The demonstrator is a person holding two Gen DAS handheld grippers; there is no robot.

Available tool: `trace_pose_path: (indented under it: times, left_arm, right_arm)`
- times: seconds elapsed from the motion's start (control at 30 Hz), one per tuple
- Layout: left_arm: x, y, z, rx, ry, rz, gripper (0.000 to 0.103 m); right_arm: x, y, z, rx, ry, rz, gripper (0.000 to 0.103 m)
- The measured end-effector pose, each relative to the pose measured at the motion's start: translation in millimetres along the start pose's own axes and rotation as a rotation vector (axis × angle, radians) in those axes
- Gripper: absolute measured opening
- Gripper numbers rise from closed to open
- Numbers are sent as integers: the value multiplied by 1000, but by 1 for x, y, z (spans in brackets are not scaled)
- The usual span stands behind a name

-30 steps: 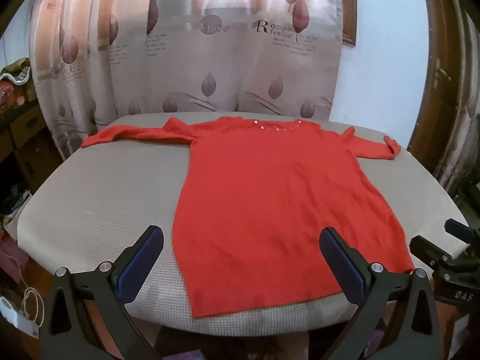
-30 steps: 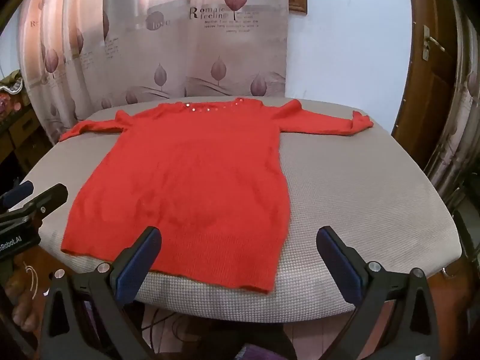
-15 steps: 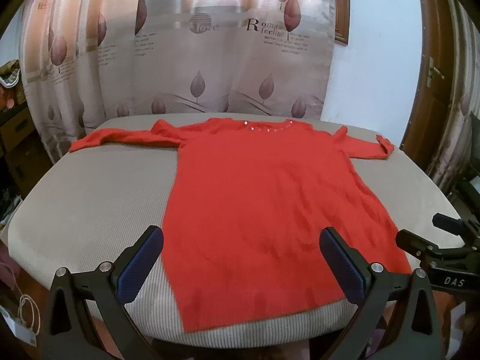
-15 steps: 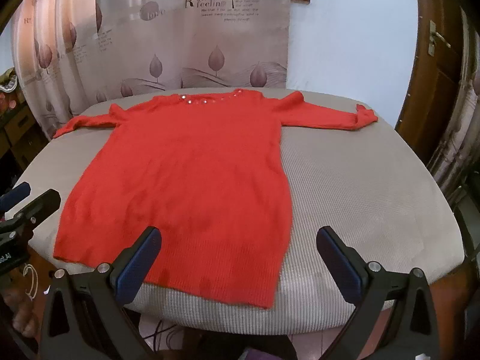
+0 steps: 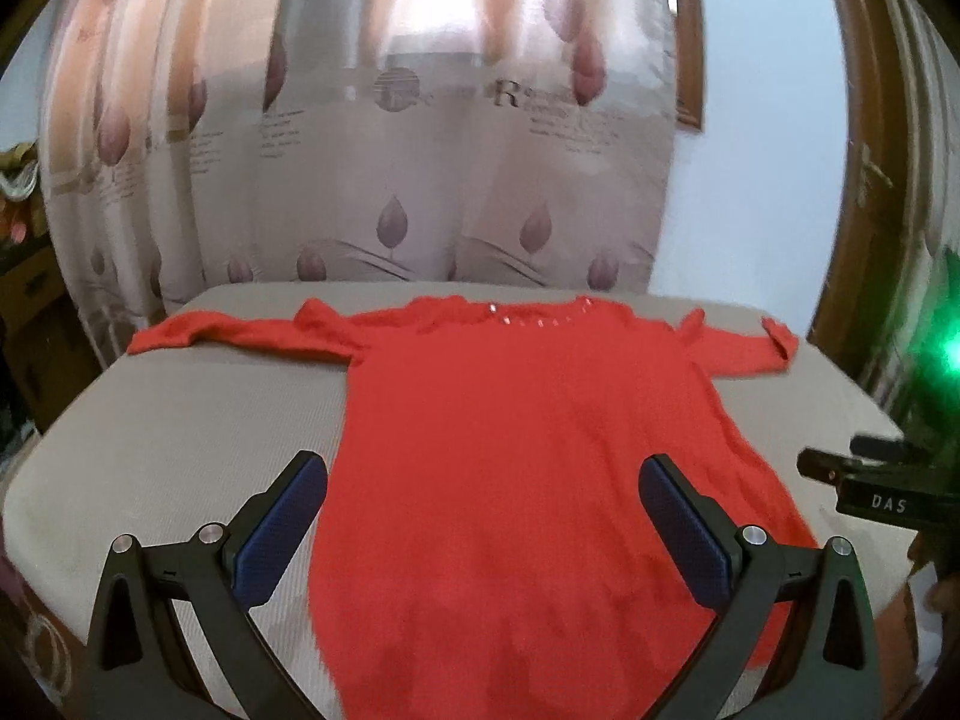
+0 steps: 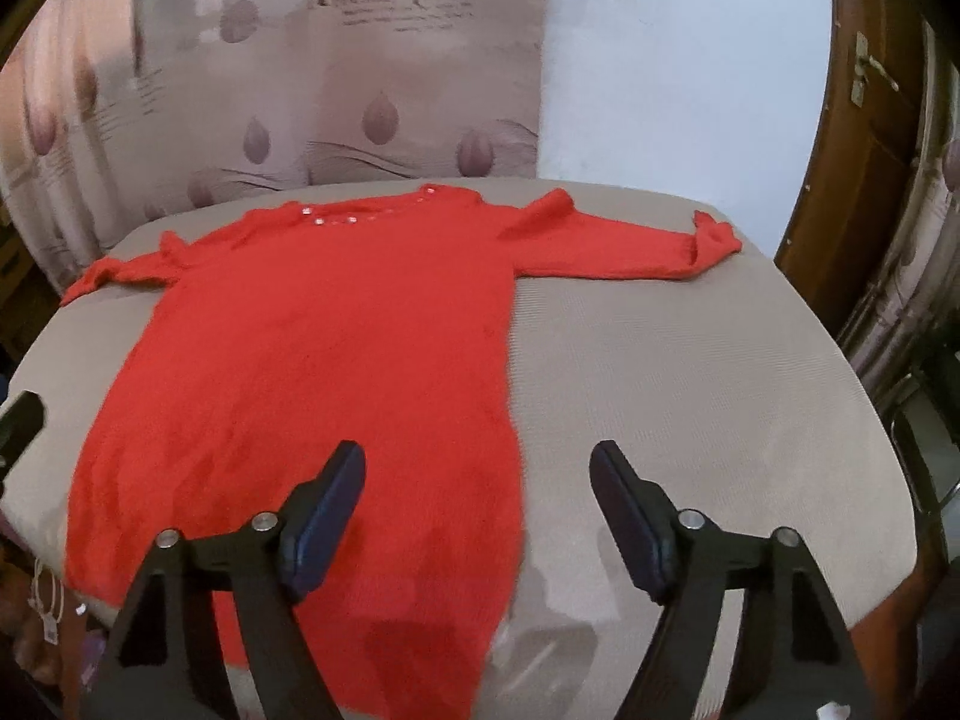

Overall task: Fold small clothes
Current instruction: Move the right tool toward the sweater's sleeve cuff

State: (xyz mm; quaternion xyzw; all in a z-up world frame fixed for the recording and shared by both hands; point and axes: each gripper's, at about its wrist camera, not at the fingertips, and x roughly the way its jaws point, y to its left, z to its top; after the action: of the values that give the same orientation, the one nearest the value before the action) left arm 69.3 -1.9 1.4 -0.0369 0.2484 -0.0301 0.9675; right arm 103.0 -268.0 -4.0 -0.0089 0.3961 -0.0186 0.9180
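A red long-sleeved sweater (image 5: 516, 450) (image 6: 336, 360) lies flat on a beige padded table (image 5: 168, 420) (image 6: 690, 372), neckline with small sequins at the far side and both sleeves spread out. My left gripper (image 5: 480, 516) is open above the sweater's near left hem, nothing between its blue pads. My right gripper (image 6: 477, 504) hovers over the sweater's near right edge. Its jaws are closing, with a wide gap and no cloth pinched between them. The right gripper's tip (image 5: 840, 474) shows at the right edge of the left wrist view.
A leaf-patterned curtain (image 5: 384, 168) hangs behind the table. A wooden door (image 6: 858, 138) stands at the right, beside a white wall (image 6: 678, 72). Dark furniture with clutter sits at the left edge (image 5: 24, 252). Bare table surface stretches right of the sweater (image 6: 720, 420).
Both grippers moved forward over the table, so the sweater's hem now lies under them. The right gripper's jaws have narrowed. The sweater has not moved.
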Motion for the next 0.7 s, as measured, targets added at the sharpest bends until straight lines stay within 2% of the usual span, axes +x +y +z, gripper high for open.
trace_pose_path:
  times: [0.17,0.47,0.57,0.7]
  left_arm:
    - [26,10,8,-68,17,0,103]
    - [68,25,3,-85,45,92,103]
    - [78,35,-2,-99,39,129,103]
    - [93,51,-10,-179,94,117,103]
  right_arm:
    - [27,-24,21,30,17,-21,68]
    - [84,-74,49,92,55,-54,66]
    - [105,-101,57,155,67,-51,62]
    - [132,-158,68,329,78,-2,61]
